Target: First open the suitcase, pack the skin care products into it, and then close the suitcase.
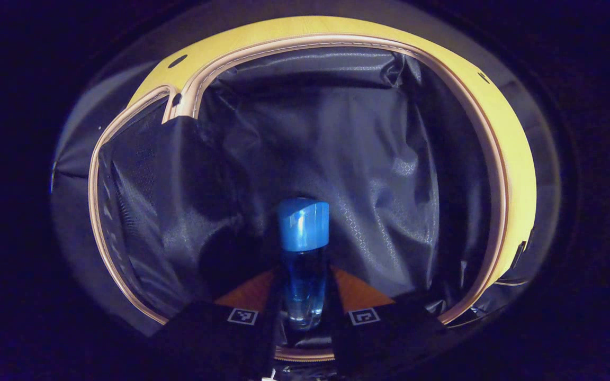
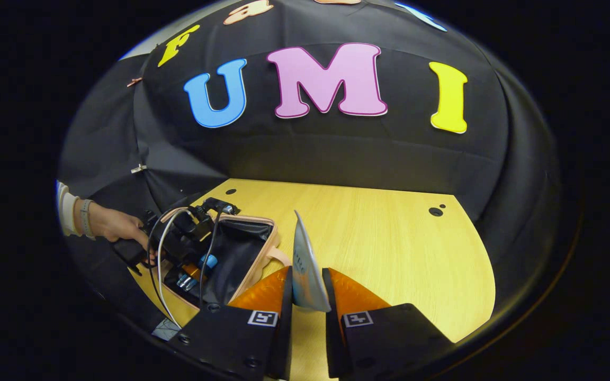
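Note:
In the left gripper view a clear blue bottle with a blue cap [image 1: 303,248] is held between my left gripper's [image 1: 303,312] fingers, over the dark lining of the open suitcase [image 1: 337,159], whose pinkish rim [image 1: 501,174] rings the view. In the right gripper view my right gripper [image 2: 307,296] is shut on a flat silvery tube [image 2: 305,270] held upright above the wooden table [image 2: 379,238]. At the left of that view a hand holds the left gripper [image 2: 188,238] inside the open suitcase [image 2: 241,248], with the blue bottle [image 2: 207,262] in it.
The light wooden table has small dark holes [image 2: 434,211] near its back. The booth's black cloth wall [image 2: 337,153] stands behind it. A person's hand and sleeve [image 2: 93,219] reach in from the left. Cables [image 2: 162,248] trail from the left gripper.

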`<state>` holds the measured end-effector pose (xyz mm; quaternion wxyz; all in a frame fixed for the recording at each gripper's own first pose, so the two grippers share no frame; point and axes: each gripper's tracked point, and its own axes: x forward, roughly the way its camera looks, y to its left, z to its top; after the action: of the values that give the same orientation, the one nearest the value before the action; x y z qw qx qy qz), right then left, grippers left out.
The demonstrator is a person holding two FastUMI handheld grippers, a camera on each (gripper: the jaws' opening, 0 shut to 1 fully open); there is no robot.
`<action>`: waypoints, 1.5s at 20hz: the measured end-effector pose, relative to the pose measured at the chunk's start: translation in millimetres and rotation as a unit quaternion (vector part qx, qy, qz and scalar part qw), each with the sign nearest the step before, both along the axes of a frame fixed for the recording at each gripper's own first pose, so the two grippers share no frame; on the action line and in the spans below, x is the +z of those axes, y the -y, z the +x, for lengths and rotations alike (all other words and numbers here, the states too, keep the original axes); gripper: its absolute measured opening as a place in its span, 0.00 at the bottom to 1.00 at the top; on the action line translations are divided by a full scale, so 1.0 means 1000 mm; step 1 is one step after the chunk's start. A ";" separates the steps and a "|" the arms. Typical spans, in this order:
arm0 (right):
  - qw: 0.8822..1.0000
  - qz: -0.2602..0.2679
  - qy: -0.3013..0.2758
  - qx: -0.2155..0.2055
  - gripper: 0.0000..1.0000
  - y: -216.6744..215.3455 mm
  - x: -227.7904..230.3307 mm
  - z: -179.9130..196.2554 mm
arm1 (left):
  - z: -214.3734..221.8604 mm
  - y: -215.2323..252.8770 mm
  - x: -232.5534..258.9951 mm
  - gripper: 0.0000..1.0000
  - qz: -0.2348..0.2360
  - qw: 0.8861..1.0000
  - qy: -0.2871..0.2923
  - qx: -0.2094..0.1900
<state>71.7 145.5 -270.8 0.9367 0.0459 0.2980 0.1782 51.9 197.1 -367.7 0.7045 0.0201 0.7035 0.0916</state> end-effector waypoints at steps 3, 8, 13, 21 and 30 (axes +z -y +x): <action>1.000 0.005 -0.007 0.015 0.30 -0.016 -0.002 0.000 | -0.002 0.011 0.006 0.70 -0.019 1.000 0.014 0.001; 0.996 0.027 -0.062 0.064 0.30 -0.060 -0.022 -0.003 | 0.020 0.019 0.067 0.96 -0.021 0.988 0.151 -0.017; 0.973 0.083 -0.185 0.109 0.29 -0.155 -0.063 -0.014 | 0.002 -0.015 0.152 0.97 -0.067 0.957 0.282 0.008; 0.897 0.061 -0.425 0.106 0.30 -0.231 -0.160 -0.066 | -0.139 -0.183 0.150 0.96 -0.033 0.929 0.285 0.234; 0.883 0.072 -0.463 0.032 0.50 -0.234 -0.167 -0.057 | -0.193 -0.255 0.134 0.96 -0.018 0.901 0.284 0.328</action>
<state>15.0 379.0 -437.6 0.6801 0.1812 0.6852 0.1877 -140.7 452.4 -233.5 0.8046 -0.2510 0.4423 0.3067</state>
